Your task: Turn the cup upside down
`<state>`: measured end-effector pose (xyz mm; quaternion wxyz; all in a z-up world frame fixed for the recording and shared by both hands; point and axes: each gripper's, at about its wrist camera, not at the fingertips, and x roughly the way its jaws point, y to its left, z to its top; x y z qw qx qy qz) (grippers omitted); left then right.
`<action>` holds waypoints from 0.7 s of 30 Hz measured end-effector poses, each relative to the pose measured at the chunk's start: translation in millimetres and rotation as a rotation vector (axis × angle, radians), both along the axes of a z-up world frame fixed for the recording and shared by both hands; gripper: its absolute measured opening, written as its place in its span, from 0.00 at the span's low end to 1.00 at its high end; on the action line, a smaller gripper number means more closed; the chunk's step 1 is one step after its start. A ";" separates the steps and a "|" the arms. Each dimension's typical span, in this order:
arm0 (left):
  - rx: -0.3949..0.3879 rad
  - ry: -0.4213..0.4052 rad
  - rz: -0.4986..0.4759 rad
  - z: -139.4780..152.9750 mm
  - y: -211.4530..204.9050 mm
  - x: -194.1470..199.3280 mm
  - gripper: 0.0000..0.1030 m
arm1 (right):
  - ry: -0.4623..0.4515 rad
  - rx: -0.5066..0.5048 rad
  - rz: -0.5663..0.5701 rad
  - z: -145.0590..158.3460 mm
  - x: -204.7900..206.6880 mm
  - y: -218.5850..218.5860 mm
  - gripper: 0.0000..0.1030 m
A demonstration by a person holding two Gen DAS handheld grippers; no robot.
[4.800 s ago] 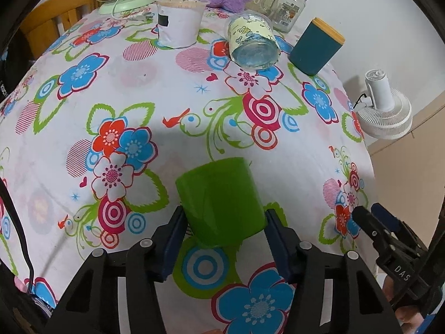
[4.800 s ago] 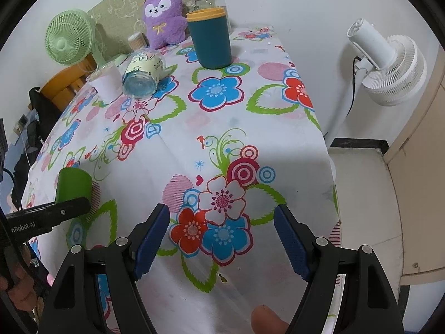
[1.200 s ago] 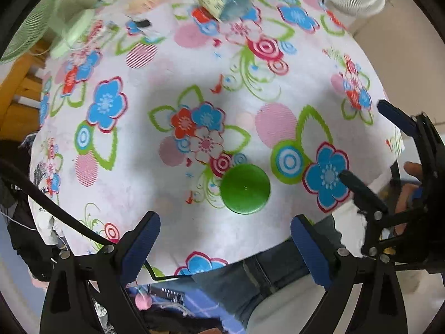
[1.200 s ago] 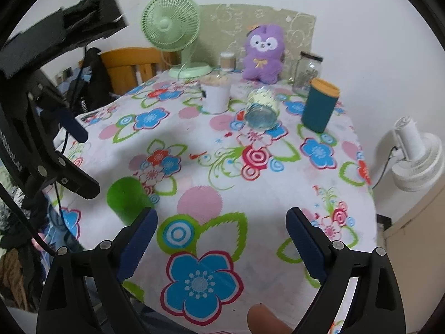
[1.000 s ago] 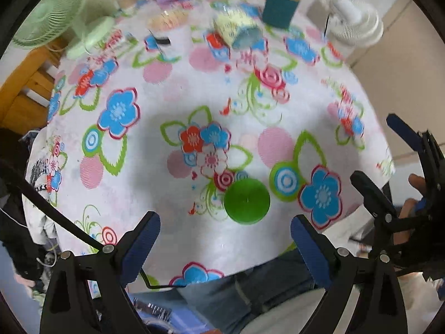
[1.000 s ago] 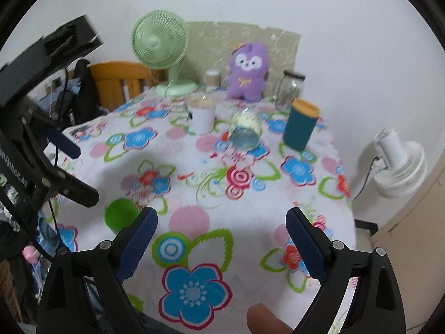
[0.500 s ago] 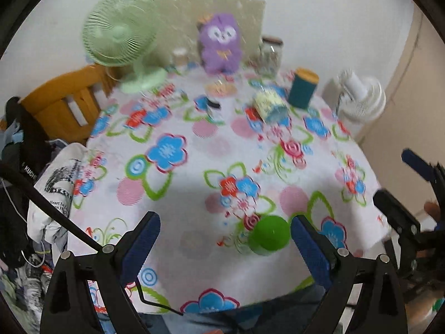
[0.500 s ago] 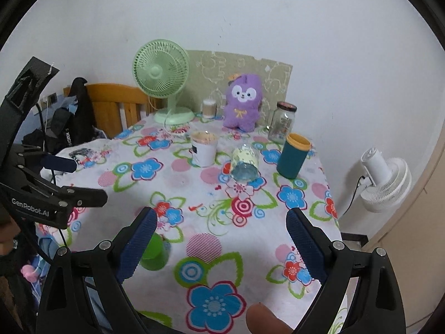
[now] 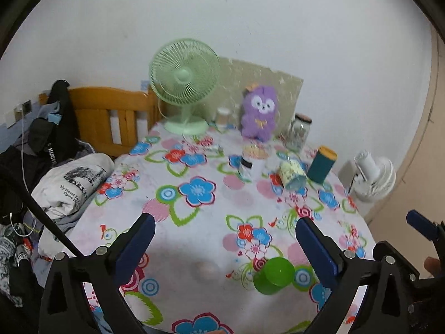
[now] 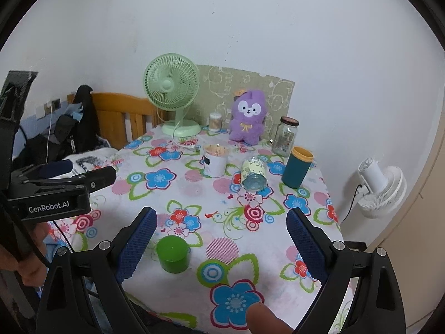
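Near the front edge of the table (image 10: 319, 194), at about seven o'clock from its middle in my right view, the cup (image 10: 173, 253) stands with its closed base up and its mouth down on the floral cloth. I read that as the flip done: a cup resting on its wide rim like this sits steady and needs no holding.

My left gripper (image 9: 226, 246) has its fingers spread wide with nothing between them. In its view the cup (image 9: 274, 275) sits low at five o'clock, nearer the right finger but apart from it, so I judge the tool is lifted clear rather than lined up for another grasp. My right gripper (image 10: 222, 243) is likewise spread and empty; the cup shows just beside its left finger, not touching. The left gripper also shows at nine o'clock in the right view, held off the table's side.

Far across the table, well apart from the cup, stand a fan (image 10: 173, 94), a plush (image 10: 247, 117), a jar (image 10: 286, 136), a teal tumbler (image 10: 297, 167) and a glass on its side (image 10: 253, 175). Keeping the cup at the near edge leaves all of these undisturbed.
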<state>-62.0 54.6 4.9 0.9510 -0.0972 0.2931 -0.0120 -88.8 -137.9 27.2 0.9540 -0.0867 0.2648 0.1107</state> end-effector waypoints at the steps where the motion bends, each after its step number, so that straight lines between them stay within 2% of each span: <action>1: 0.002 -0.019 0.009 1.4 -0.2 -3.4 1.00 | 0.003 0.008 -0.002 -0.1 -0.7 -0.6 0.93; 8: 0.061 -0.082 0.051 5.5 -5.1 -18.4 1.00 | 0.008 0.053 -0.027 0.2 0.5 -6.9 0.93; 21: 0.080 -0.074 0.027 3.8 -11.7 -18.3 1.00 | -0.021 0.033 -0.057 2.5 -1.7 -7.6 0.94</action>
